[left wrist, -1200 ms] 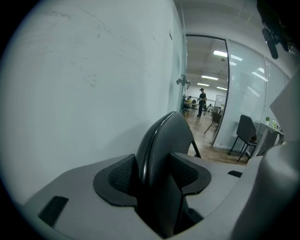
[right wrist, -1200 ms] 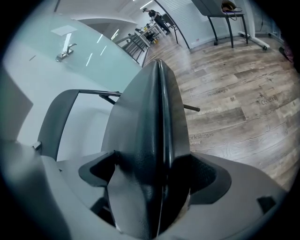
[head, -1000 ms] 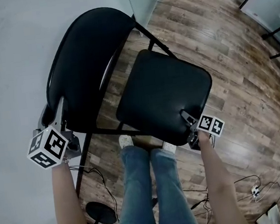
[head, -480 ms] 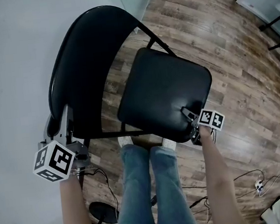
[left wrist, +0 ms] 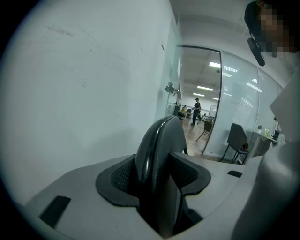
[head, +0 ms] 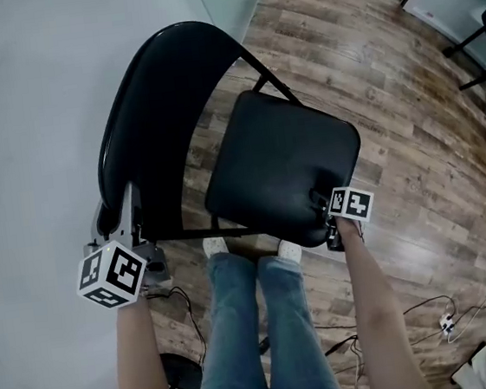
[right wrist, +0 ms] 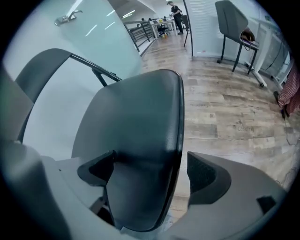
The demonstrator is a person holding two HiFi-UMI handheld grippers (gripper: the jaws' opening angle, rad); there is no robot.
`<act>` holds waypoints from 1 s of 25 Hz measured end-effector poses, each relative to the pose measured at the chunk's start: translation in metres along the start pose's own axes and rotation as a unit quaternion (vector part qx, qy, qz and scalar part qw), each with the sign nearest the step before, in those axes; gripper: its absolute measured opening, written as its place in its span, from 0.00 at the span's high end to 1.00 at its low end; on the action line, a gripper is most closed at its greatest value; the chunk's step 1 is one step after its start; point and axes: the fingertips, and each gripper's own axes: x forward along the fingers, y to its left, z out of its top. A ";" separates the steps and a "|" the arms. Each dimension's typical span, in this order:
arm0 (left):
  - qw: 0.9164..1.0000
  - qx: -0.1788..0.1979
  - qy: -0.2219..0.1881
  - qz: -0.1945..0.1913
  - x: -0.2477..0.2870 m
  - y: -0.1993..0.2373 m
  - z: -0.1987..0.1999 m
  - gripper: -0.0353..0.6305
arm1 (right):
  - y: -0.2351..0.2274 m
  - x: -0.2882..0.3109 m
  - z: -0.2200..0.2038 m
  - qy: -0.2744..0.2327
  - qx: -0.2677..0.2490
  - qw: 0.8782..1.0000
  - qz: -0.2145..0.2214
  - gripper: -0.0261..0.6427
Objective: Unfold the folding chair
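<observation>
A white wall (head: 17,128) is on my far left. My left hand-held gripper (head: 128,207) is beside it. The cube (head: 111,274) on it has black and white square marks. Its jaws are closed tight on the side edge of the backrest (head: 160,120), with a pad pressing on each side.

The black folding chair (head: 266,169) stands on the wooden floor (head: 413,152), right in front of me. The backrest leans near the wall, and the seat (right wrist: 140,140) tips out toward me. My legs in blue jeans (head: 240,320) and my white shoes (head: 217,246) are just under the seat's near edge.

My right hand-held gripper (head: 318,199) is at the seat's near right corner. It has a marked cube (head: 350,204) too. Its jaws are wide apart with the seat's corner between them. The right pad (right wrist: 206,176) is clear of the seat's edge.

Farther right, thin cables (head: 413,309) and a white plug strip (head: 447,325) lie on the floor. Black furniture legs (head: 469,37) stand at the far right.
</observation>
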 end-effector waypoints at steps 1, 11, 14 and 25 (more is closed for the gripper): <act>1.000 0.001 0.000 0.001 0.000 0.000 0.000 0.64 | -0.002 -0.002 0.000 0.005 -0.001 1.000 -0.012 0.24; 1.000 0.003 0.016 0.006 0.001 0.002 -0.002 0.63 | 0.026 -0.054 -0.010 0.040 -0.089 0.993 -0.064 0.24; 1.000 0.004 0.023 0.010 -0.001 0.002 -0.001 0.62 | 0.048 -0.076 -0.014 0.042 -0.110 0.992 -0.050 0.24; 0.993 0.044 0.092 0.052 -0.006 0.000 0.009 0.43 | 0.084 -0.152 0.004 0.026 -0.158 0.986 -0.054 0.27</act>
